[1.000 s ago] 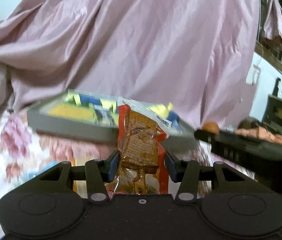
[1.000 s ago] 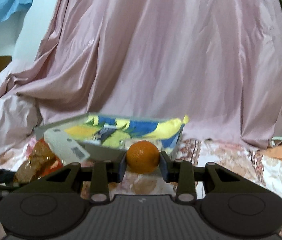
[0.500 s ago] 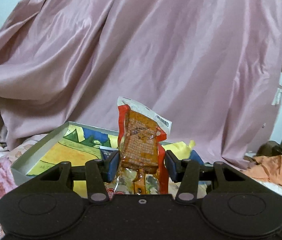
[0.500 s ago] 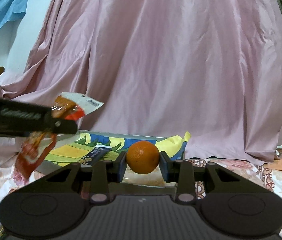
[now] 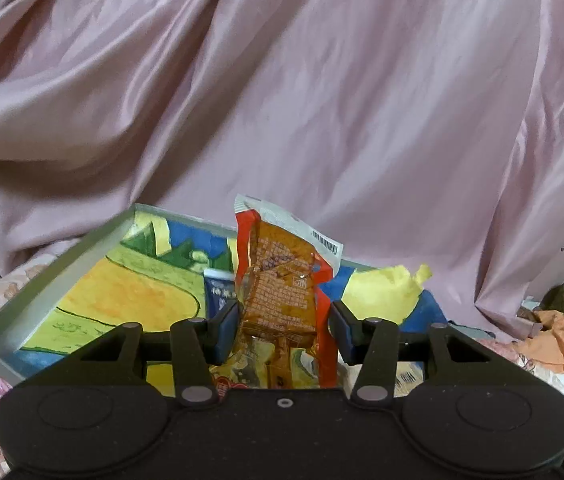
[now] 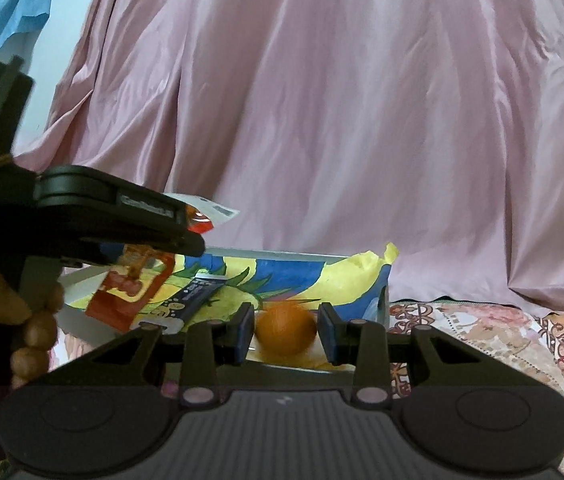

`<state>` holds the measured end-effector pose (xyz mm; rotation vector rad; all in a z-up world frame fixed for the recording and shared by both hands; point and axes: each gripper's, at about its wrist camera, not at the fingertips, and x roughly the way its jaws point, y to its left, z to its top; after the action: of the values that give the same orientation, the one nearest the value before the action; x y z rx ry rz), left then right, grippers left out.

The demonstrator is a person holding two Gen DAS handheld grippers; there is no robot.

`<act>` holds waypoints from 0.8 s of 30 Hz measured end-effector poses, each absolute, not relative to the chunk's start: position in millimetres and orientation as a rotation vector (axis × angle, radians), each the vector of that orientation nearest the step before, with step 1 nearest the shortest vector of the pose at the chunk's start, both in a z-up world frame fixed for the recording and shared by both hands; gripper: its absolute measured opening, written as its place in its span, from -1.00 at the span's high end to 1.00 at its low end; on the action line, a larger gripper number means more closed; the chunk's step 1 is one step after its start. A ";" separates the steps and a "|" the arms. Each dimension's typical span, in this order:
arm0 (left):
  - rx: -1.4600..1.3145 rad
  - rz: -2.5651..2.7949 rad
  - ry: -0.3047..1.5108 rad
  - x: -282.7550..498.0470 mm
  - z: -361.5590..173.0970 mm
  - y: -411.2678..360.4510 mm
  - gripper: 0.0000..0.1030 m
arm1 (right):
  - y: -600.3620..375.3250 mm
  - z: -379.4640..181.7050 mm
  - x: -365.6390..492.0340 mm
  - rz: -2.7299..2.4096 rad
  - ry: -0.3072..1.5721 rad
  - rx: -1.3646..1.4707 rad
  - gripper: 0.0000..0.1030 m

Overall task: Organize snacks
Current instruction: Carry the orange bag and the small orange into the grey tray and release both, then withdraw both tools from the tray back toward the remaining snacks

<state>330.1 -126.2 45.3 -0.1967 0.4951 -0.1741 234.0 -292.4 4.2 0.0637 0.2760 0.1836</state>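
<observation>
With the left gripper (image 5: 283,322) clenched on the snack packet (image 5: 282,284) at frame centre above the tray (image 5: 48,280), lower before releasing; the right gripper (image 6: 283,330), grasping the orange (image 6: 285,334), should clear the tray's rim.

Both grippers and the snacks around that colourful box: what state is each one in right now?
left gripper: shut on the snack packet, above the box
snack packet: held upright, sealed
right gripper: shut on the orange
orange: held, whole, unpeeled
box: open, no lid on it
blue tube: lying inside the box
</observation>
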 end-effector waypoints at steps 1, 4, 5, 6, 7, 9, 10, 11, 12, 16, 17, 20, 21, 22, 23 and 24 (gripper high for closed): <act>-0.198 -0.173 0.507 332.2 43.8 -126.6 0.01 | -292.1 3.8 235.0 0.186 0.280 0.064 0.24; -0.186 -0.174 0.519 335.7 40.8 -128.2 0.01 | -291.1 2.1 236.6 0.190 0.292 0.062 0.24; -0.186 -0.174 0.520 336.0 40.0 -128.7 0.01 | -290.9 2.0 237.5 0.191 0.295 0.062 0.24; -0.182 -0.174 0.521 336.1 39.1 -129.0 0.00 | -291.0 1.2 238.0 0.192 0.302 0.064 0.24; -0.179 -0.173 0.522 336.2 38.2 -129.2 -0.02 | -291.0 1.2 238.0 0.192 0.302 0.064 0.24; -0.176 -0.172 0.529 336.6 36.1 -129.2 -0.11 | -290.5 1.3 237.9 0.192 0.304 0.067 0.23; -0.174 -0.169 0.533 336.8 35.4 -129.3 -0.17 | -290.5 1.3 237.9 0.192 0.304 0.067 0.20; -0.175 -0.168 0.535 336.8 35.1 -129.3 -0.20 | -290.2 1.5 236.8 0.192 0.302 0.067 0.18; -0.178 -0.166 0.539 336.5 34.8 -128.9 -0.29 | -289.7 1.6 237.4 0.191 0.302 0.067 0.15; -0.186 -0.160 0.533 331.4 35.5 -126.0 -0.48 | -290.4 2.1 238.3 0.190 0.301 0.069 0.05; -0.186 -0.159 0.530 329.7 36.2 -125.1 -0.55 | -290.7 2.2 238.1 0.189 0.300 0.071 0.01; -0.187 -0.149 0.494 321.1 40.5 -121.0 -0.83 | -291.2 2.8 237.5 0.185 0.294 0.074 -0.17; -0.188 -0.146 0.483 317.9 42.7 -119.5 -0.93 | -291.5 3.0 237.0 0.184 0.291 0.076 -0.27; -0.189 -0.139 0.470 314.5 44.8 -117.5 -0.99 | -292.1 3.9 235.1 0.180 0.282 0.080 -0.35; -0.191 -0.134 0.456 310.5 46.7 -115.1 -0.98 | -292.1 3.9 235.1 0.180 0.282 0.080 -0.39; -0.192 -0.131 0.446 307.6 48.0 -113.2 -0.98 | -292.3 4.6 234.3 0.179 0.278 0.082 -0.47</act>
<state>307.6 -113.2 48.0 -0.1917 0.4460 -0.1305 234.3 -292.3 4.6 0.0819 0.2782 0.1788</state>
